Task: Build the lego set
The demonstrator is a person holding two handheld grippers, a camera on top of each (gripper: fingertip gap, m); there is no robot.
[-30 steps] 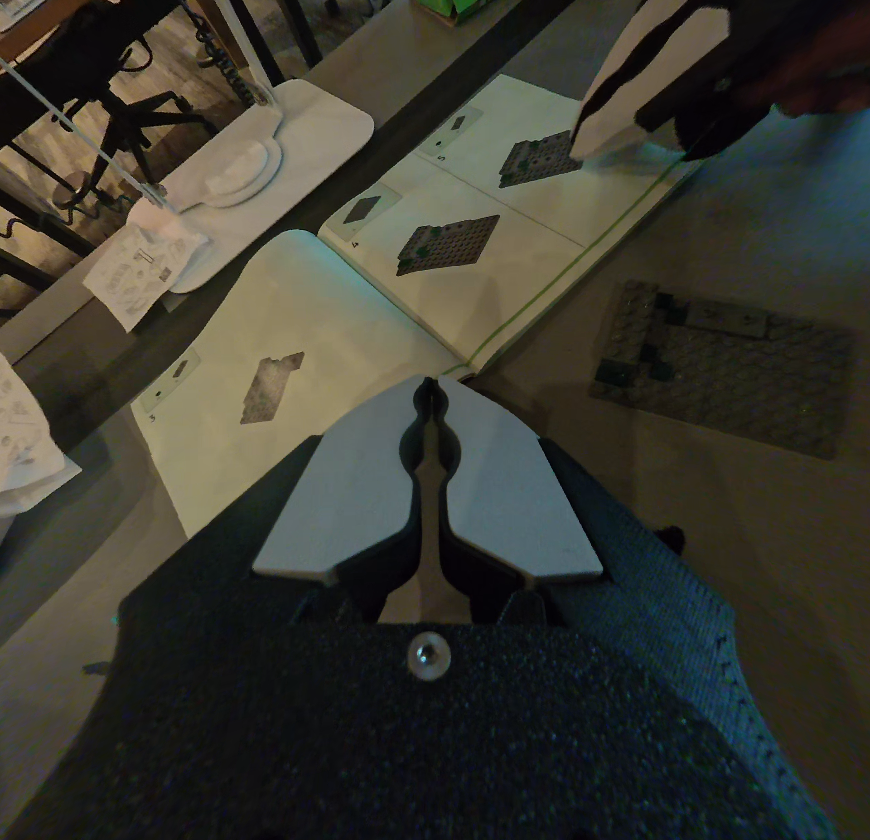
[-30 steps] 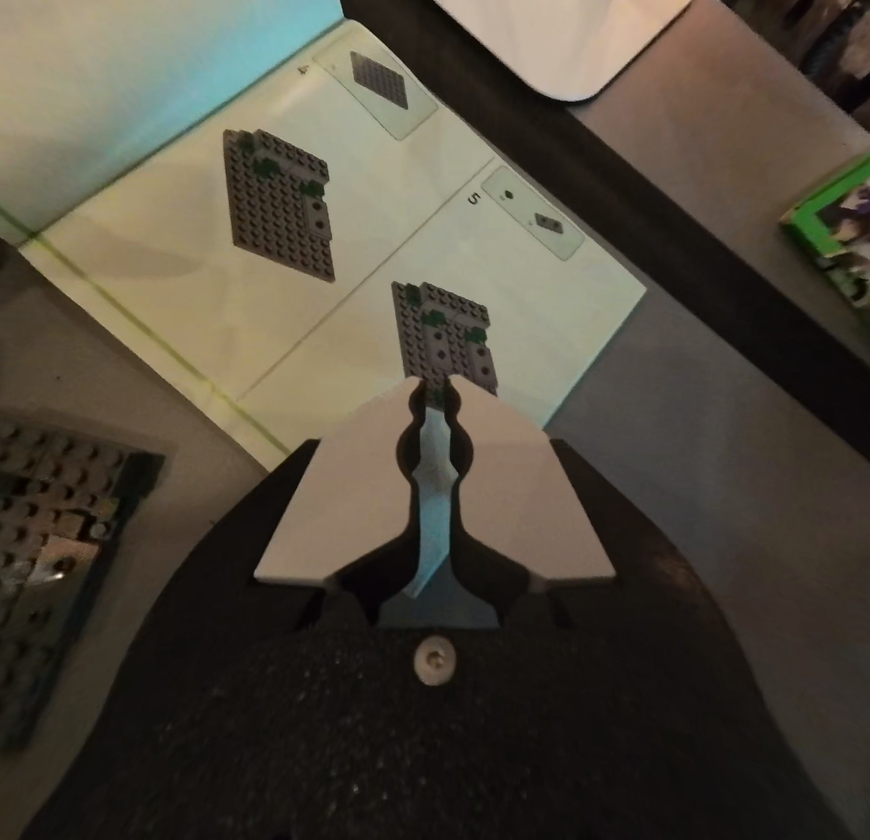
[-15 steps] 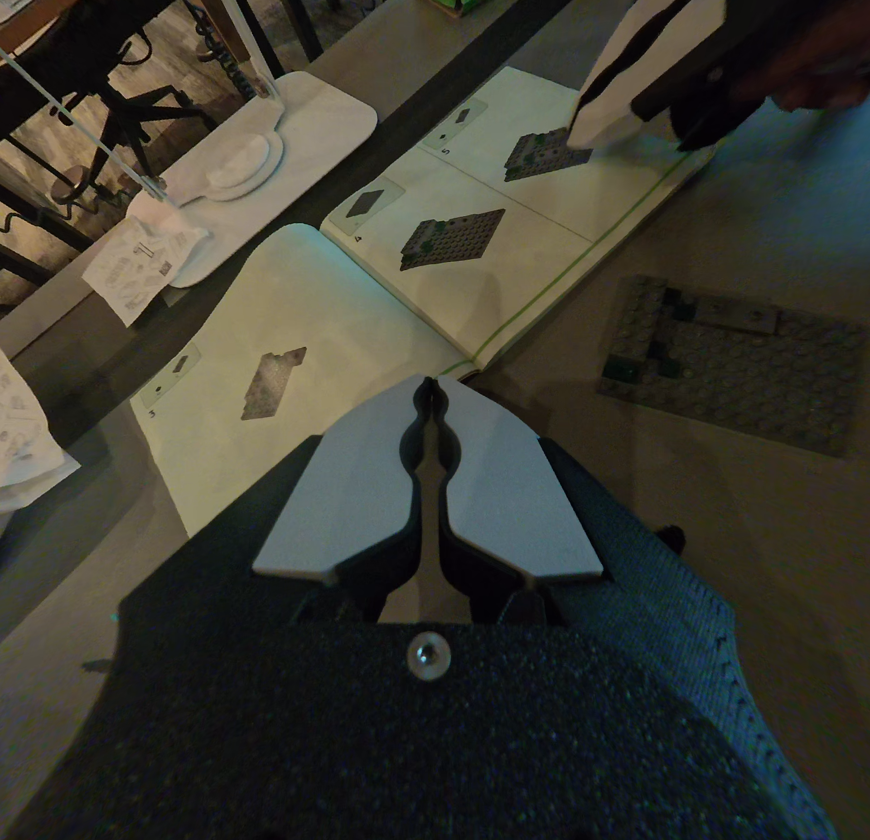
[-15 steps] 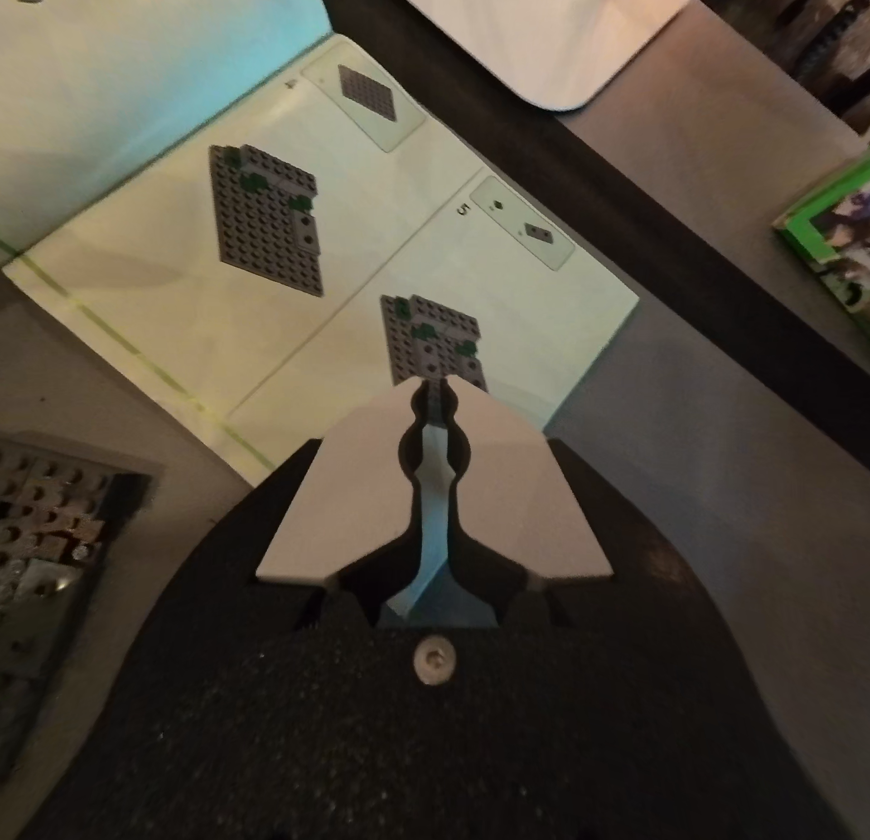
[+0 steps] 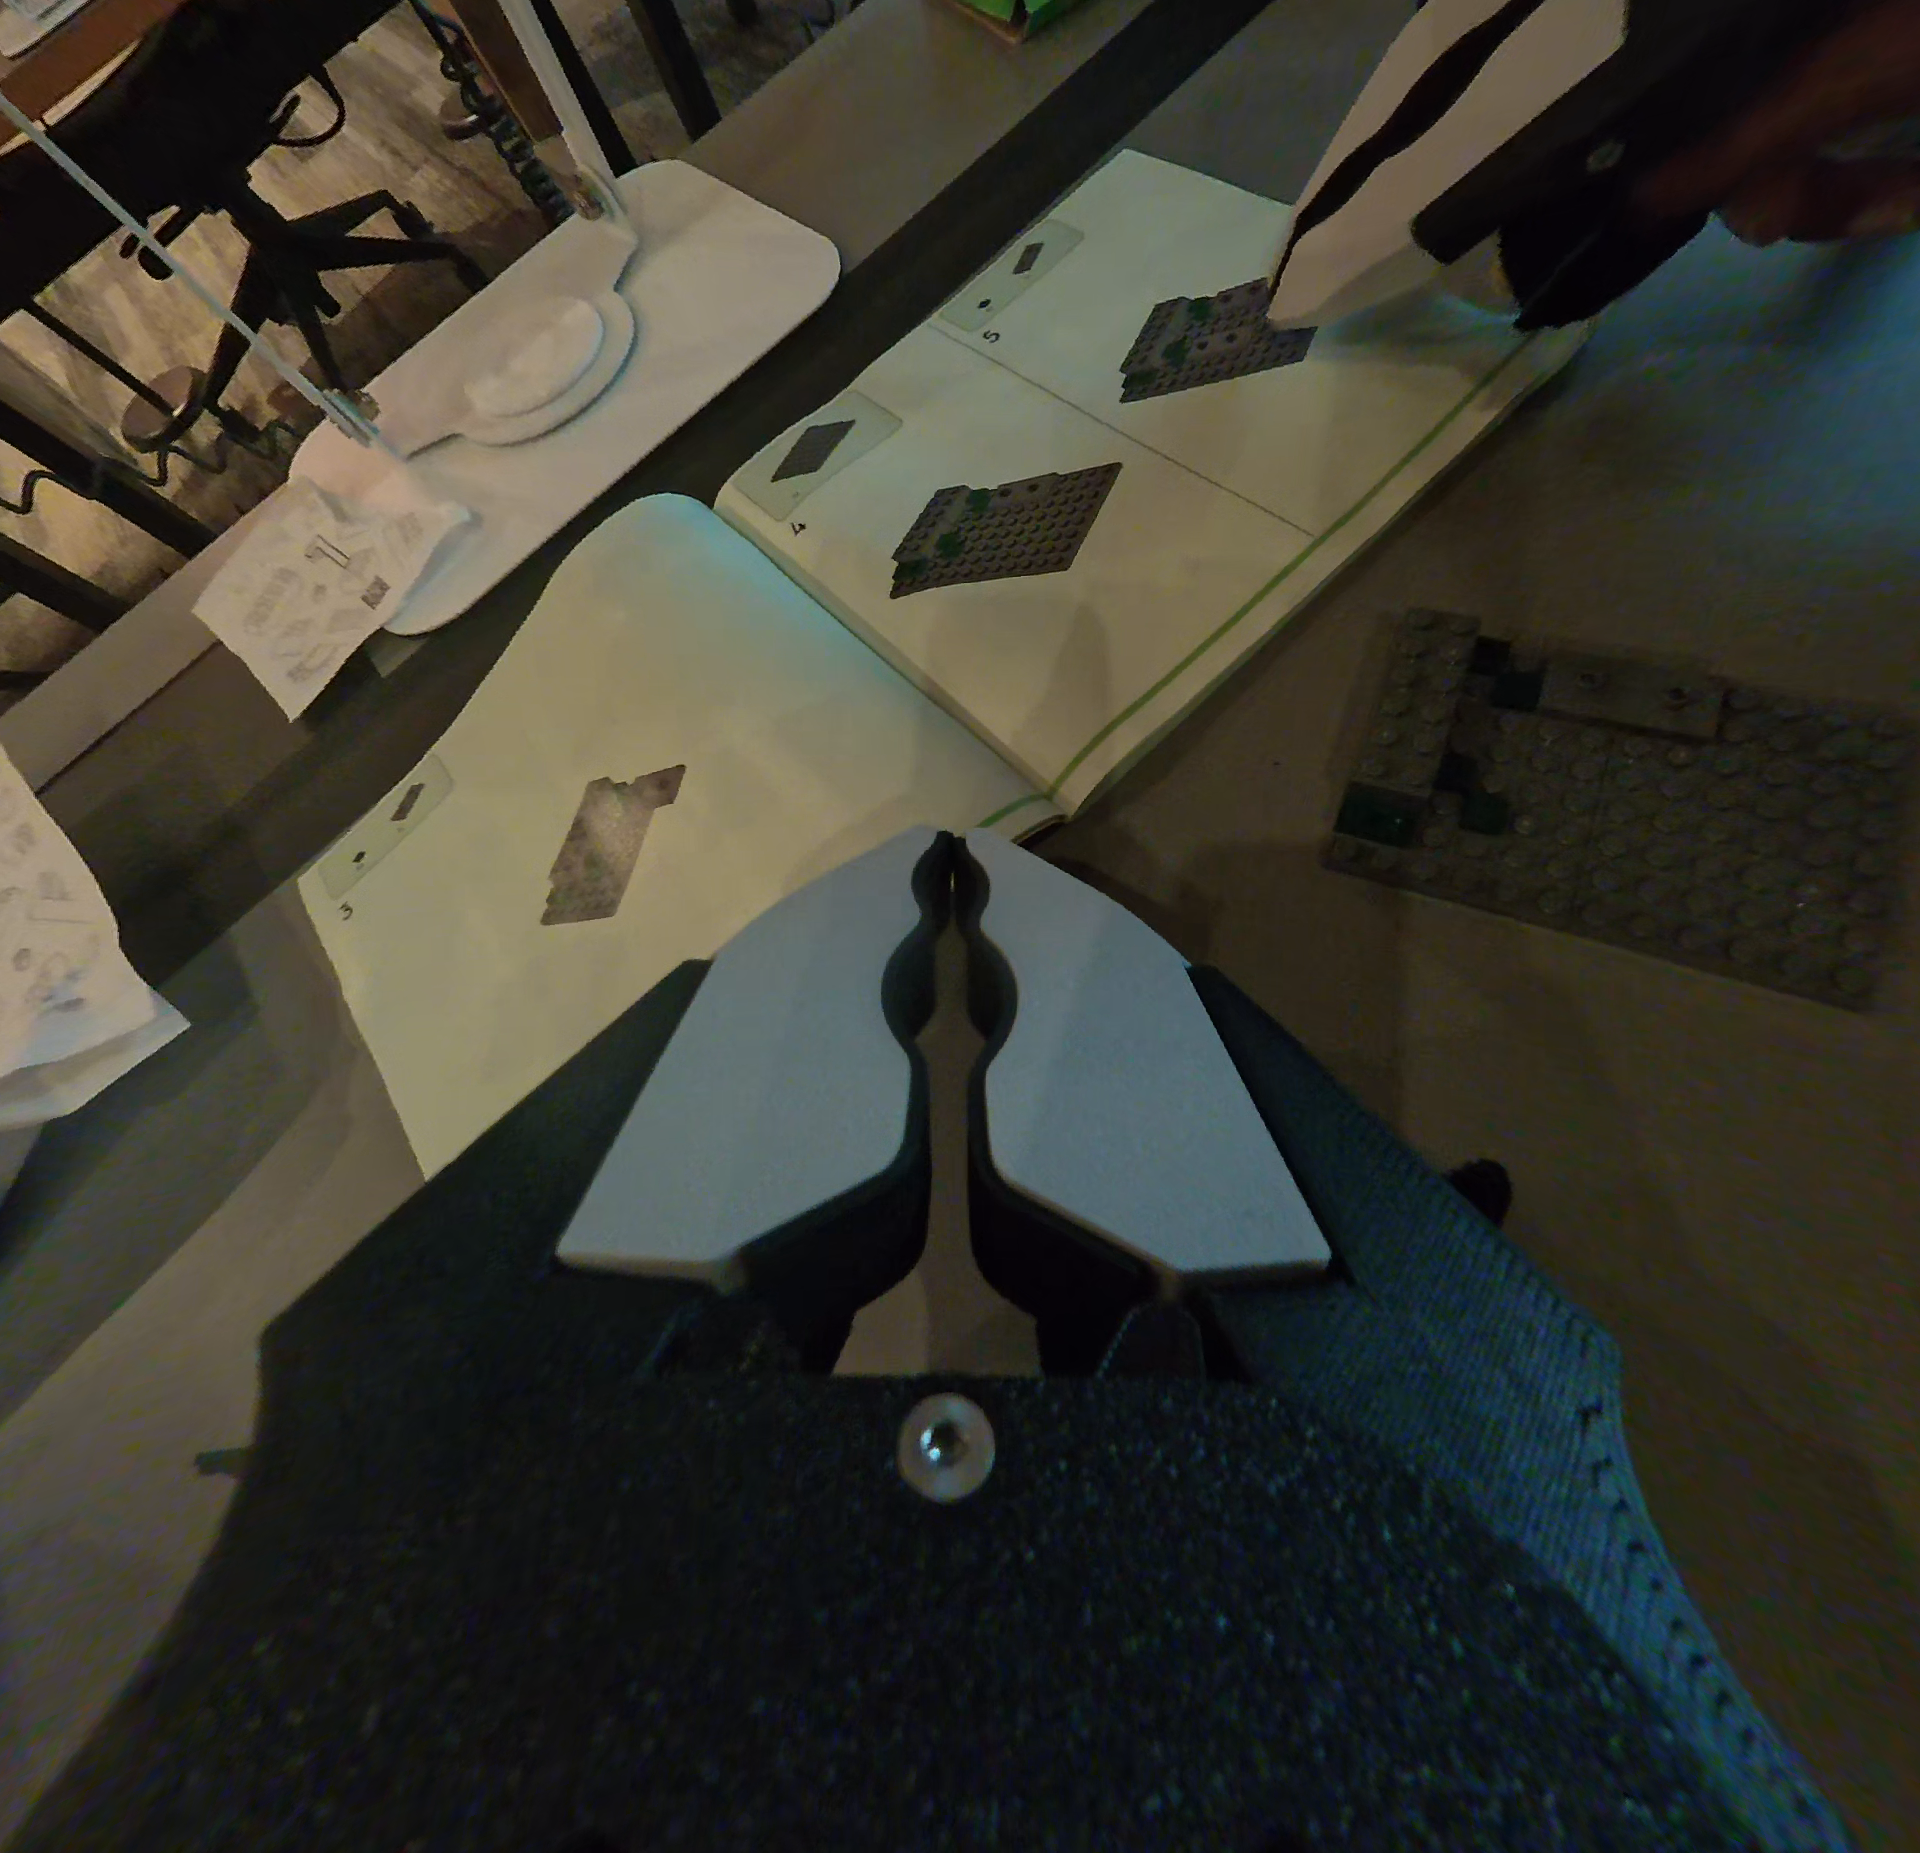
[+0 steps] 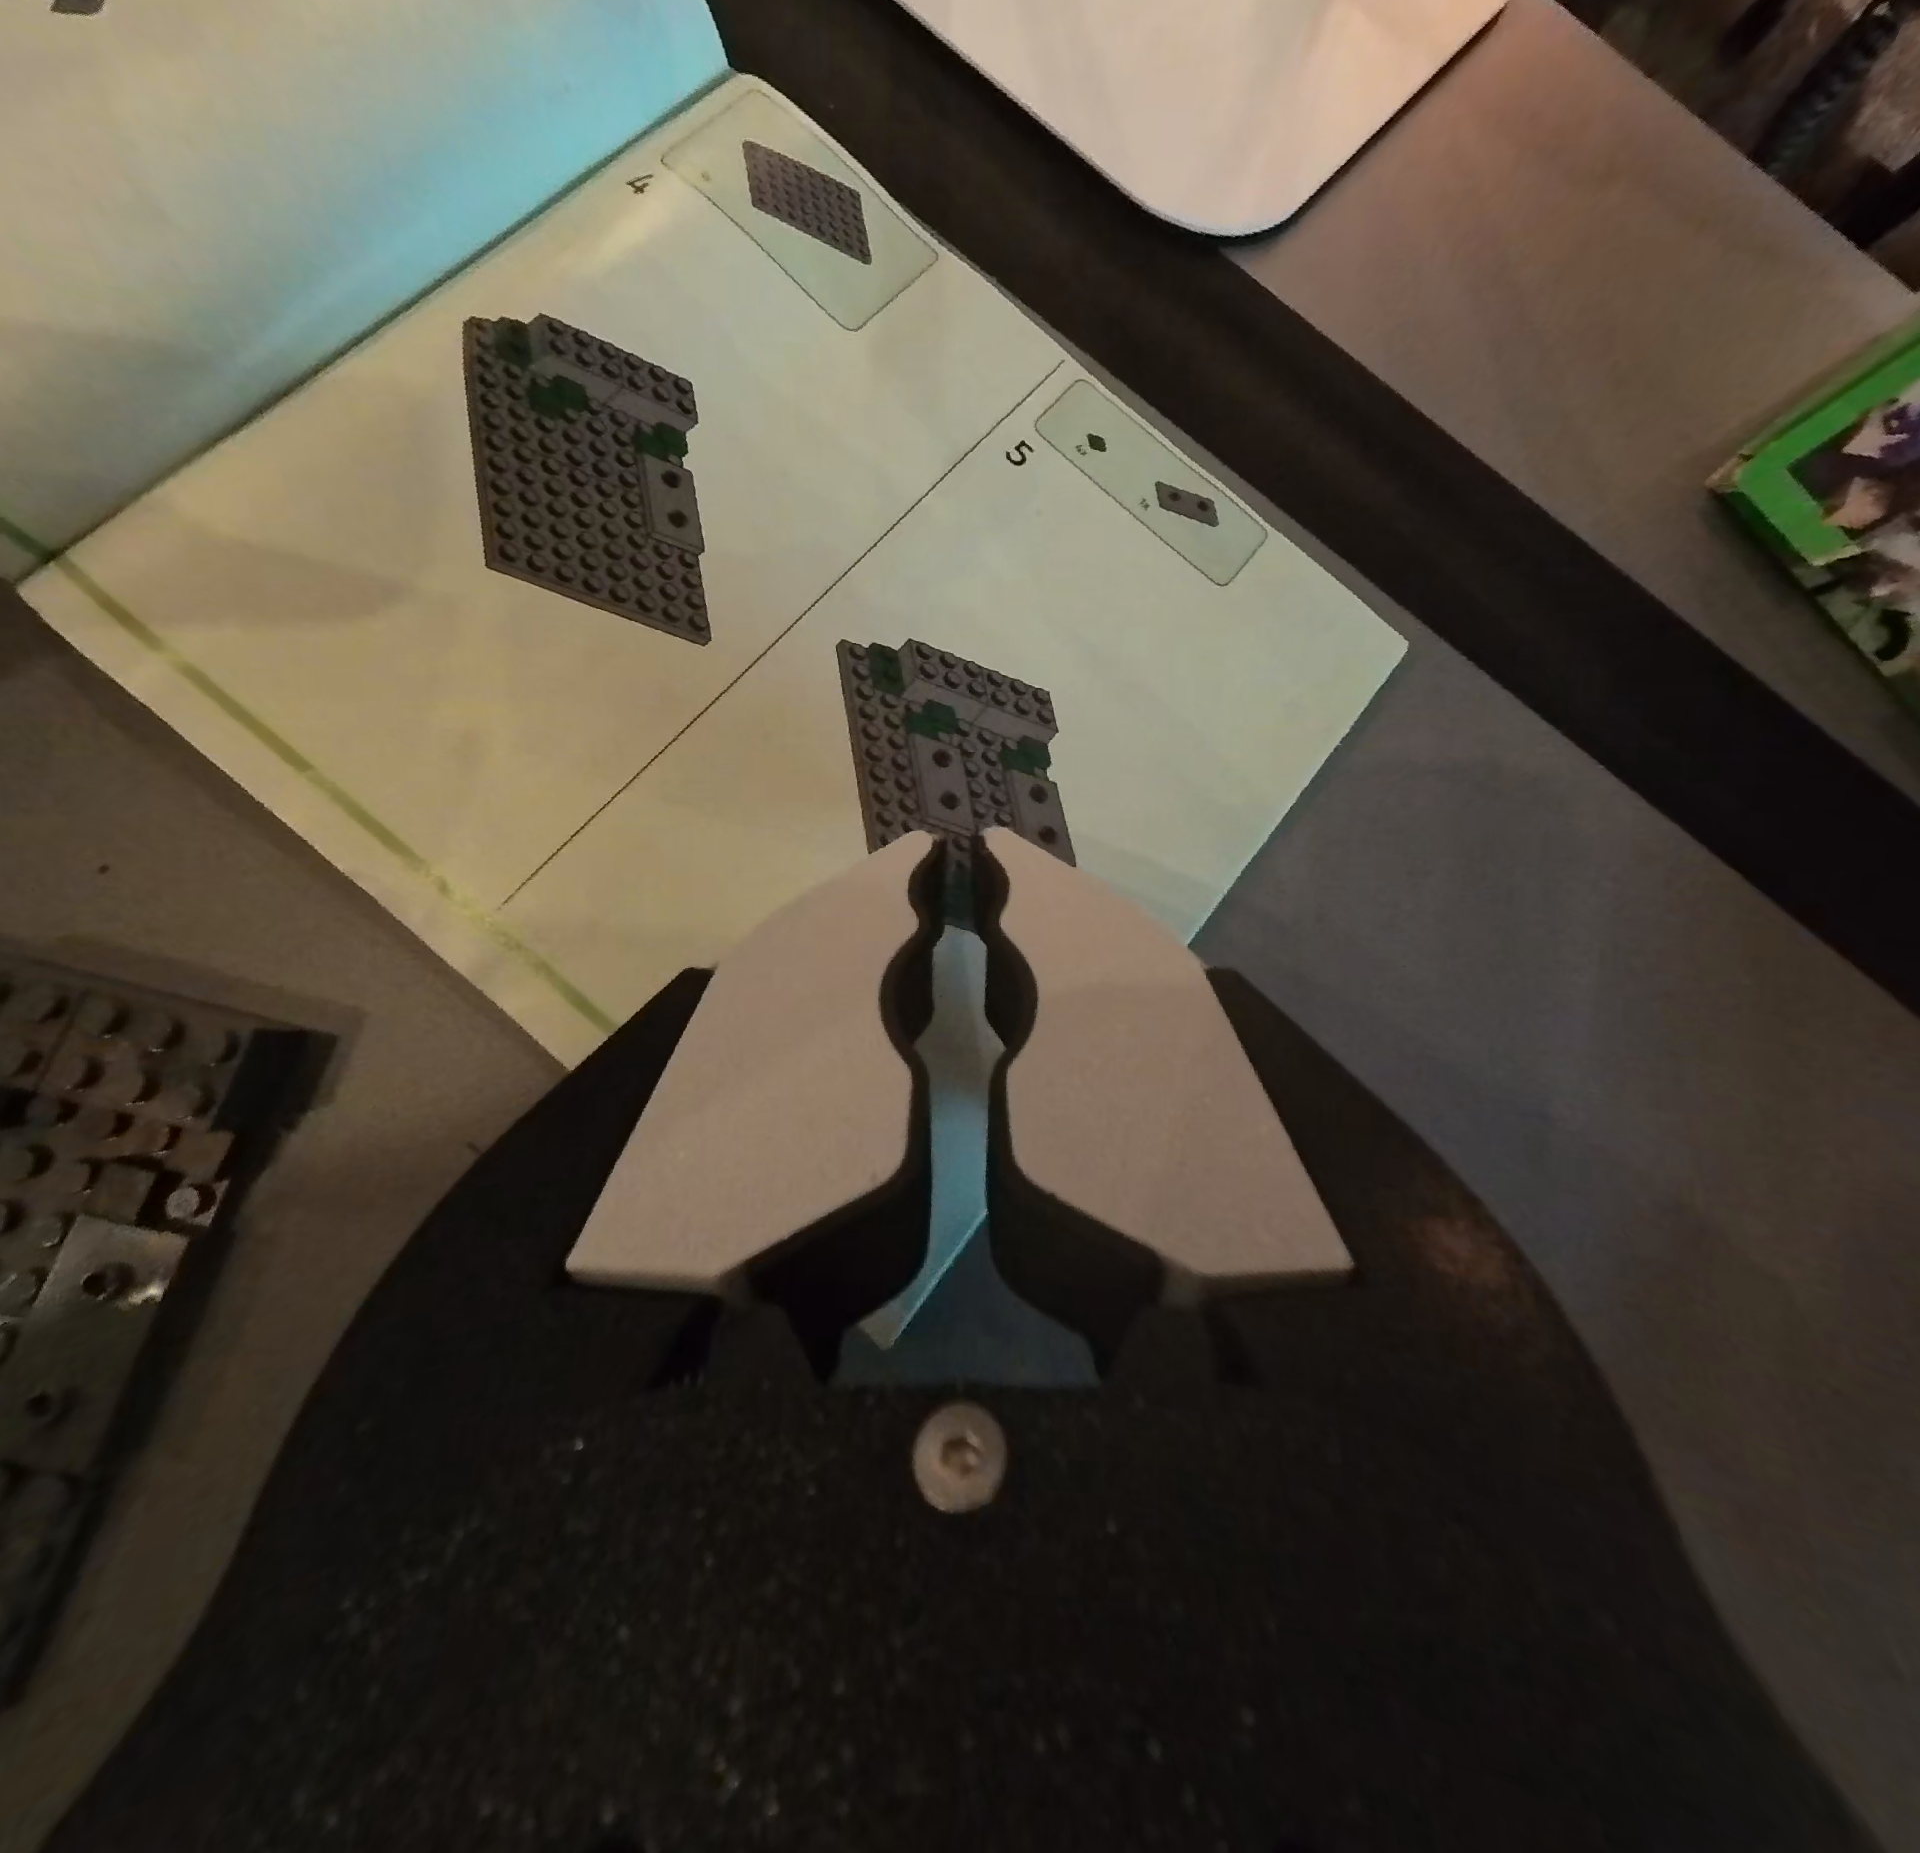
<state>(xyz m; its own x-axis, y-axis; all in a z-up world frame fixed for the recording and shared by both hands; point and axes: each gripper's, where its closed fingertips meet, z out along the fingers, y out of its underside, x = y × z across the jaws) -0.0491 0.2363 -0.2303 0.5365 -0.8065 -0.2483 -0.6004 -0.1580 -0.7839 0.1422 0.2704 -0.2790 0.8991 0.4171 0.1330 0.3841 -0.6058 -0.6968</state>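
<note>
Both jaw pairs are seen closed with nothing gripped: left gripper [image 5: 953, 847] is held over the near edge of the open instruction booklet [image 5: 727, 723], right gripper [image 6: 958, 847] is tipped onto the booklet's lower build diagram [image 6: 951, 754]. The grey lego baseplate [image 5: 1662, 847], partly built with green pieces, is laid flat on the table [image 5: 1558, 1180] just beside the booklet, touched by neither gripper.

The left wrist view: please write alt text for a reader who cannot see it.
The left gripper, its pale grey fingers closed and empty, hovers over an open white instruction booklet on a grey table. Farther off, the right gripper touches a booklet diagram, and a flat grey studded lego baseplate with dark green pieces lies beside the booklet.
</note>
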